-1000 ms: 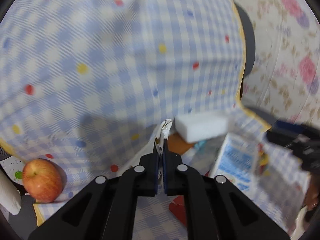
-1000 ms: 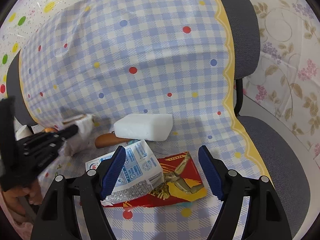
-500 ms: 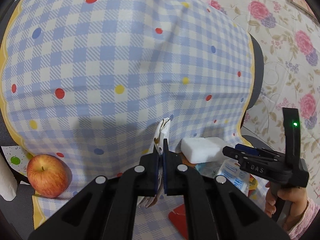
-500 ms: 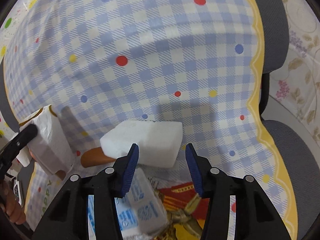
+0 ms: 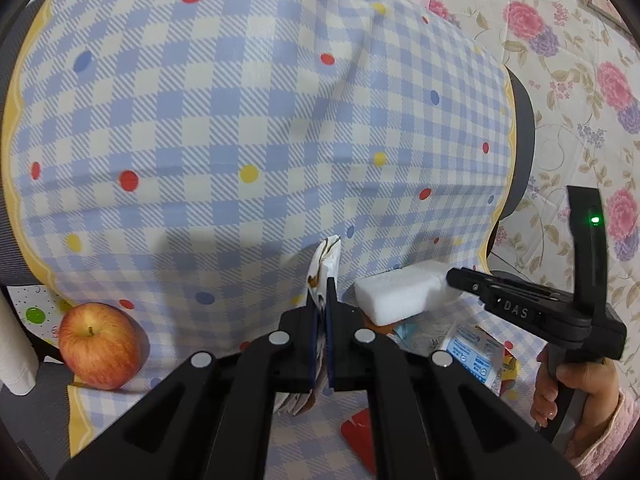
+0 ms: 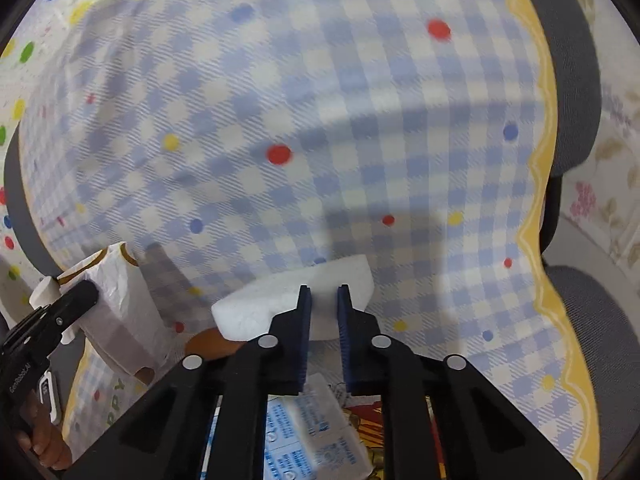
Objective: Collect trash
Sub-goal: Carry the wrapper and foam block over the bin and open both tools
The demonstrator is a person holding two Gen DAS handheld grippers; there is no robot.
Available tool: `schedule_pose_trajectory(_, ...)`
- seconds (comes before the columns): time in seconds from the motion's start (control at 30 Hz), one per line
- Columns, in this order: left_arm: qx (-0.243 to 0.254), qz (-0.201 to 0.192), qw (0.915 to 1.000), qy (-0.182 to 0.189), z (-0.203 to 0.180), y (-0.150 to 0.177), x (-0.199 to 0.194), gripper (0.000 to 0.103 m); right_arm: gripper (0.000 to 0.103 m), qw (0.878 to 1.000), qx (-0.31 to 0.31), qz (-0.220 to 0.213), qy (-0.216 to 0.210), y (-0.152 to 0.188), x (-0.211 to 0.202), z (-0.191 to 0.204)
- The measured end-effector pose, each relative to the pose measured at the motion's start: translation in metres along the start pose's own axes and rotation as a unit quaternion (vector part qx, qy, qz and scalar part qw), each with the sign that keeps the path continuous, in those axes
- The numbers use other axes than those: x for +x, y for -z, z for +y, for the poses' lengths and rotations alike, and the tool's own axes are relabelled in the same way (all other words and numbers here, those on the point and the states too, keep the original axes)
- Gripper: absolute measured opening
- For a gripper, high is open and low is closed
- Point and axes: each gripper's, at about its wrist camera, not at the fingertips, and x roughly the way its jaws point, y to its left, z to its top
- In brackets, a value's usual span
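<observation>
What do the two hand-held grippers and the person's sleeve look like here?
Both hand-held grippers, left and right, are matte black with dark blue pads and silver rivets. The right one carries white "DAS" lettering and a green light. The sleeve is pink.

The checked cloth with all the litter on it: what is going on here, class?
A person is collecting trash with a gripper in each hand. The left gripper is shut on a white paper bag, held up off the checked cloth. The right gripper has just been closing and now pinches the white foam block. A blue-and-white packet, a red wrapper and an apple lie untouched.
</observation>
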Motion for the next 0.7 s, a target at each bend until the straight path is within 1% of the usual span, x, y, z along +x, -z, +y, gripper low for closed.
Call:
schedule_pose_trajectory(0.07,-0.001,-0.006,1.0,-0.001,0.0,-0.002,-0.01,0.001,0.011,0.999,-0.011,-0.028,0.01,-0.002,-0.02,0.008)
schedule_pose_trajectory(0.1,-0.002,-0.01,0.9999,0.0,-0.001,-0.004,-0.016,0.001,0.011,0.999,-0.017,-0.048,0.017,-0.004,-0.038,0.012)
schedule_pose_trajectory(0.17,-0.001,-0.024,0.9997,0.007,-0.007,-0.007,-0.036,0.001,0.011,0.997,-0.025,-0.068,0.023,-0.006,-0.06,0.013)
schedule_pose_trajectory(0.2,0.002,-0.031,0.9994,0.013,-0.012,-0.007,-0.047,0.001,0.011,0.996,-0.032,-0.081,0.029,-0.005,-0.078,0.016)
schedule_pose_trajectory(0.33,0.015,-0.049,0.9978,0.044,-0.036,-0.001,-0.082,0.001,0.011,0.994,-0.04,-0.098,0.035,0.012,-0.135,0.016)
schedule_pose_trajectory(0.47,0.034,-0.054,0.9946,0.081,-0.07,0.02,-0.115,0.001,0.011,0.991,-0.04,-0.113,0.051,0.051,-0.194,0.011)
schedule_pose_trajectory(0.57,0.049,-0.05,0.9913,0.111,-0.097,0.041,-0.133,0.001,0.011,0.991,-0.032,-0.11,0.062,0.083,-0.225,0.001)
schedule_pose_trajectory(0.67,0.071,-0.049,0.986,0.143,-0.128,0.065,-0.151,0.001,0.011,0.989,-0.031,-0.113,0.092,0.111,-0.253,-0.009)
schedule_pose_trajectory(0.7,0.075,-0.048,0.9845,0.151,-0.137,0.071,-0.155,0.001,0.011,0.987,-0.03,-0.113,0.109,0.126,-0.266,-0.013)
